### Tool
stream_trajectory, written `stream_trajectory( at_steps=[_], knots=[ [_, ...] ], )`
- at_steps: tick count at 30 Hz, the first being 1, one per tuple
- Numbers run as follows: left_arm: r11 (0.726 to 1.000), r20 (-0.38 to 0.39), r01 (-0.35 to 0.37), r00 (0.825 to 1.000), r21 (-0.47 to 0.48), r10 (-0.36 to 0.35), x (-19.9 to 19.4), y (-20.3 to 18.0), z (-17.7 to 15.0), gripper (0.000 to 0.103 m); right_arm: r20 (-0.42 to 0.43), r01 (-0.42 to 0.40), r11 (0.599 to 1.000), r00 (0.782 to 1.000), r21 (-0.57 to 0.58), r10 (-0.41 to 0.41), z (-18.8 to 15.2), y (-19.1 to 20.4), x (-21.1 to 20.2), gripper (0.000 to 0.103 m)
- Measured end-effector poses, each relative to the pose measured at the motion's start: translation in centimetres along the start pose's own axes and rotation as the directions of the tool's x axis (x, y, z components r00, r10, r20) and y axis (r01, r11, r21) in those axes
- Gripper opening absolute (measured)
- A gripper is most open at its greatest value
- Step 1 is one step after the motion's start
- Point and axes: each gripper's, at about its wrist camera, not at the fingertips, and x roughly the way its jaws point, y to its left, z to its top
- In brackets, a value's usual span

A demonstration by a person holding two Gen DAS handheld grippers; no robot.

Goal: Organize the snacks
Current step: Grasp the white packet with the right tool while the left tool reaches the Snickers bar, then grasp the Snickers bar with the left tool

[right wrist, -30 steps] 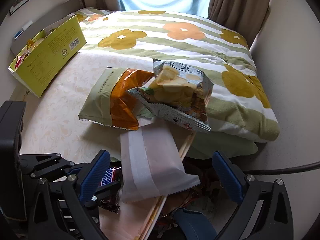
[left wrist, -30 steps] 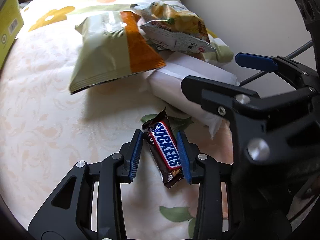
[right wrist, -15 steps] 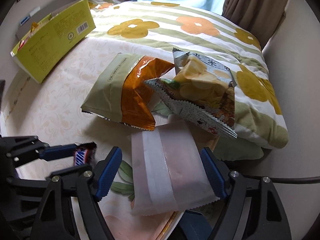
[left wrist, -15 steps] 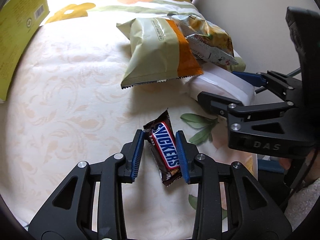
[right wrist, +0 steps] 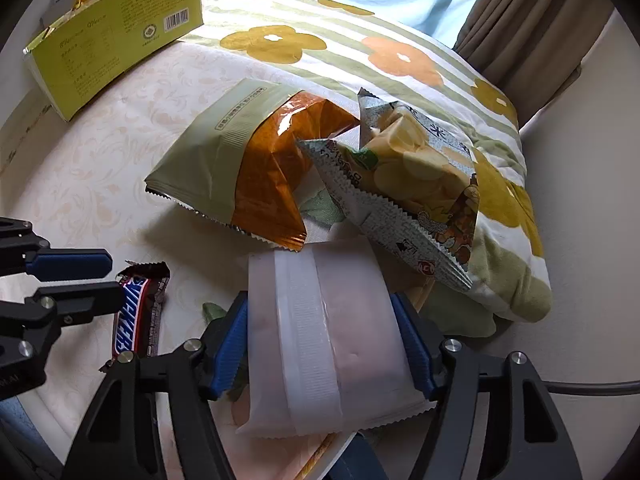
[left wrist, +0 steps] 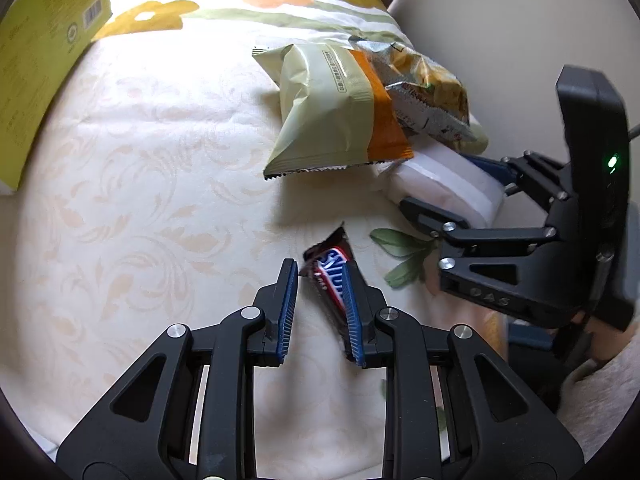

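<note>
Narrowing right tongs (right wrist: 320,340) now pinch the smooth white pouch (right wrist: 320,344); left tongs (left wrist: 320,308) grip the glossy Snickers bar (left wrist: 334,276).

A cream patterned bed (left wrist: 140,168) is seen. On it are laid a green-orange snack bag (right wrist: 224,168), a yellow box (right wrist: 108,44) and a flowered quilt (right wrist: 360,56).

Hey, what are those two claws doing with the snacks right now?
Left gripper shut on Snickers bar. Right gripper closing around white packet, pads touching. Nothing in the way.
</note>
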Motion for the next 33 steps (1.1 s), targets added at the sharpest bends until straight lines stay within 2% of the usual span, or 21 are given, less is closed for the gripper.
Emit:
stream_trajectory(
  at_steps=[3,5,6,7,8,9,13,21,25,33],
  knots=[
    [0.999,-0.022,0.026,0.999,-0.025,-0.027,0.2,-0.2,0.0,0.022,0.004,0.007,1.000,1.000,0.002,-0.007,0.0,0.1,0.0,0.064],
    [1.000,-0.050,-0.011,0.999,-0.013,0.011,1.0,-0.8,0.0,0.031,0.005,0.007,1.000,1.000,0.011,-0.007,0.0,0.0,-0.1,0.063],
    [1.000,-0.061,-0.022,0.998,-0.009,0.021,1.4,-1.0,0.0,0.047,0.003,0.007,1.000,1.000,0.014,-0.007,0.0,-0.1,-0.1,0.062],
    [1.000,-0.064,-0.026,0.998,-0.010,0.025,1.6,-1.0,-0.1,0.069,0.005,0.004,1.000,1.000,0.018,-0.004,0.0,0.0,-0.2,0.062],
    [0.999,-0.056,-0.029,0.998,-0.017,0.028,1.6,-1.1,-0.1,0.076,0.005,0.004,1.000,1.000,0.018,-0.004,0.0,0.0,-0.2,0.061],
    [0.999,-0.041,-0.034,0.999,-0.019,0.033,1.4,-1.2,-0.1,0.078,0.006,-0.002,1.000,1.000,0.020,0.002,0.1,0.1,-0.4,0.061],
    [0.998,-0.051,-0.055,0.997,0.000,0.055,2.0,-1.5,-0.2,0.078,0.022,-0.031,0.998,0.999,0.051,0.030,0.0,-0.3,-0.9,0.060],
    [0.985,-0.077,-0.144,0.986,0.091,0.151,3.8,-3.3,-0.6,0.078,0.073,-0.079,0.983,0.995,0.166,0.068,-0.5,-2.1,-3.1,0.060],
    [0.973,-0.085,-0.176,0.978,0.148,0.190,3.9,-3.6,-1.0,0.070,0.087,-0.092,0.978,0.993,0.187,0.076,-0.9,-2.2,-3.8,0.060],
    [0.965,-0.101,-0.220,0.967,0.143,0.235,3.7,-2.4,-0.6,0.066,0.122,-0.130,0.970,0.987,0.205,0.106,-1.3,-1.9,-4.6,0.060]
  ],
)
